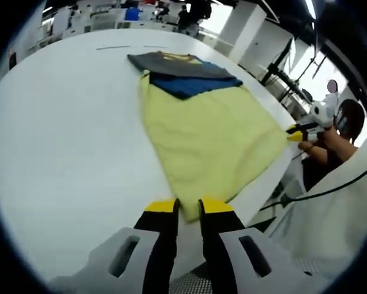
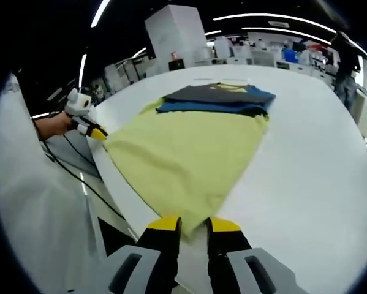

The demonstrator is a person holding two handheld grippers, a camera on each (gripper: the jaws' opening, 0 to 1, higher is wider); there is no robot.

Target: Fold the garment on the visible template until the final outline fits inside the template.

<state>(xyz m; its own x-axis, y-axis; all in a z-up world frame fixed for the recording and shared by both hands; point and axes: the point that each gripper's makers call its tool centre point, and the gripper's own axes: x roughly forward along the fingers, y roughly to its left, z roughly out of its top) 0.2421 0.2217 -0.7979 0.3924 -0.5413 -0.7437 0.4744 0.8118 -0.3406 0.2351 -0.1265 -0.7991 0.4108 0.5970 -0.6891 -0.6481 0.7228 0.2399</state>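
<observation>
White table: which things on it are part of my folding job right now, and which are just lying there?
In the job:
- pale yellow cloth garment, spread flat
- left gripper, shut on one near corner
- right gripper, shut on the other near corner

Lying about:
- dark grey folded garment, at the far end
- blue folded garment, beneath it
- white table

1. My working surface, the white table (image 1: pixel 67 122), is bright and evenly lit in both views, with hardly any shadow on it.
2. Light comes from long ceiling strips (image 2: pixel 281 29) across the top of the right gripper view.
3. In the left gripper view, windows (image 1: pixel 306 67) at upper right blow out to white glare.
4. Straight edges bow strongly toward the frame borders.
5. Distant background looks soft; my yellow-tipped fingers (image 1: pixel 160 211) look slightly blurred.
</observation>
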